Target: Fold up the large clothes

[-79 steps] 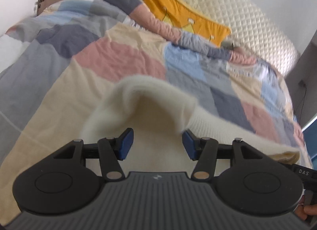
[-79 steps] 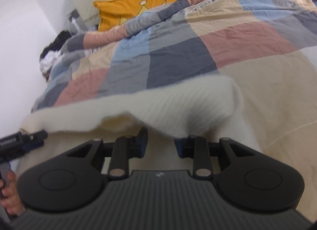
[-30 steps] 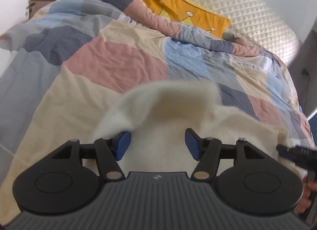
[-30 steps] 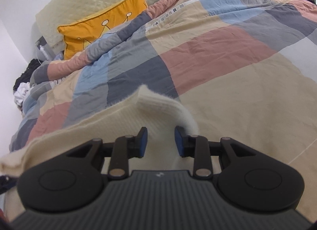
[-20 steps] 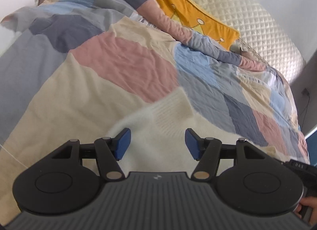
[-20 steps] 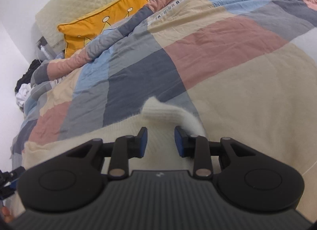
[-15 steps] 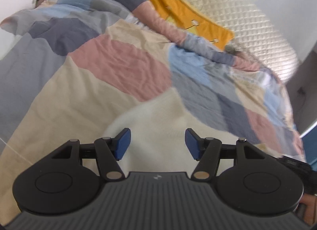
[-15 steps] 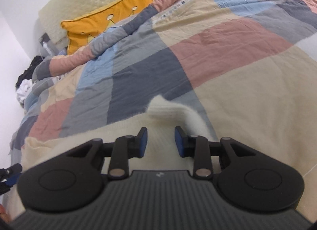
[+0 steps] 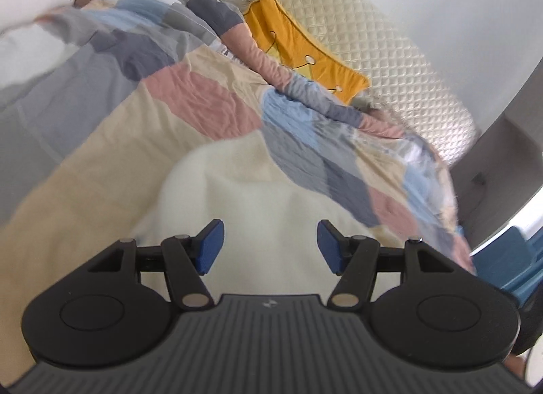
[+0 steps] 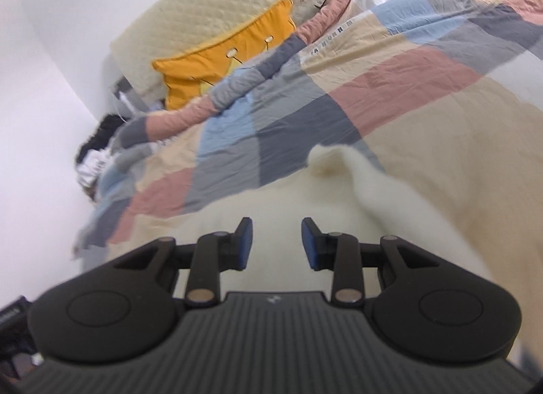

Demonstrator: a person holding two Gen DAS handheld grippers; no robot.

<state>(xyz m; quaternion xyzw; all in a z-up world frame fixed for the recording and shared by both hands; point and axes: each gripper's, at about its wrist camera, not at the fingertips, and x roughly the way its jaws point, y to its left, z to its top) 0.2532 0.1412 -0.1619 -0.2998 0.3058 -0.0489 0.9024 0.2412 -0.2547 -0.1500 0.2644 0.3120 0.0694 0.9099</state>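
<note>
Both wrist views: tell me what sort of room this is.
Most likely a bedroom. A patchwork quilt in pink, blue, grey and beige covers a bed, an orange cushion leans on a cream quilted headboard, and a fluffy cream garment lies on the quilt.

Text on patchwork quilt: a short printed strip of dark characters near its folded edge, too blurred to read | Gripper body: small pale logo mark, no letters | Elsewhere: no legible text, numbers or signs
</note>
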